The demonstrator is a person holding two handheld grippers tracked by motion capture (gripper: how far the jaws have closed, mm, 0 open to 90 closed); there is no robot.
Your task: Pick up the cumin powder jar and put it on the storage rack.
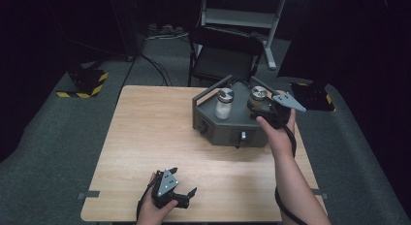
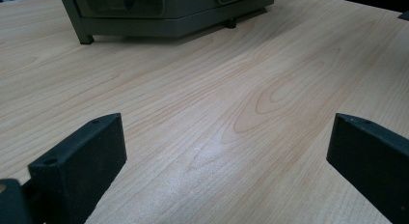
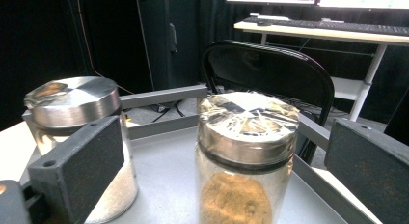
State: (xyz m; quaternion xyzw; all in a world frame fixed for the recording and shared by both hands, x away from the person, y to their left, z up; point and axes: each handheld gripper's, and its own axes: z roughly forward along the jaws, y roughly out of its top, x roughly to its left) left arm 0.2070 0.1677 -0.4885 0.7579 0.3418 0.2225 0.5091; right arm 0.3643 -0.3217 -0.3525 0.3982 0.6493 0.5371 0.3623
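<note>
1. Looking down in the high view, a grey metal tray with raised rails (image 1: 228, 130) sits on the right half of the light wooden table (image 1: 145, 137), carrying two glass jars with shiny metal lids: one with pale contents (image 1: 224, 104) on the left and one (image 1: 258, 95) on the right. The right tool (image 1: 264, 111) is held at the tray, just beside the right jar, while the left tool (image 1: 186, 196) rests near the table's front edge, well apart from the tray.

2. In the left gripper view, the left tool (image 2: 226, 151) has its jaws spread wide over bare table (image 2: 231, 98), nothing between them; the tray's base (image 2: 164, 21) stands far ahead.

3. In the right gripper view, the right tool (image 3: 217, 166) is spread wide around the glass jar of brown powder (image 3: 246, 156), which stands upright on the tray floor (image 3: 164, 185) between the jaws, with neither pad touching it as far as I can tell. The pale-filled jar (image 3: 72, 113) stands just beyond the left-hand jaw in this view.

4. As a judgement: both jars sit upright in the tray, and the brown-powder jar is framed but not gripped, so either a grasp is about to begin or the jar has been set down; closing on it, or backing the tool away, is what remains
</note>
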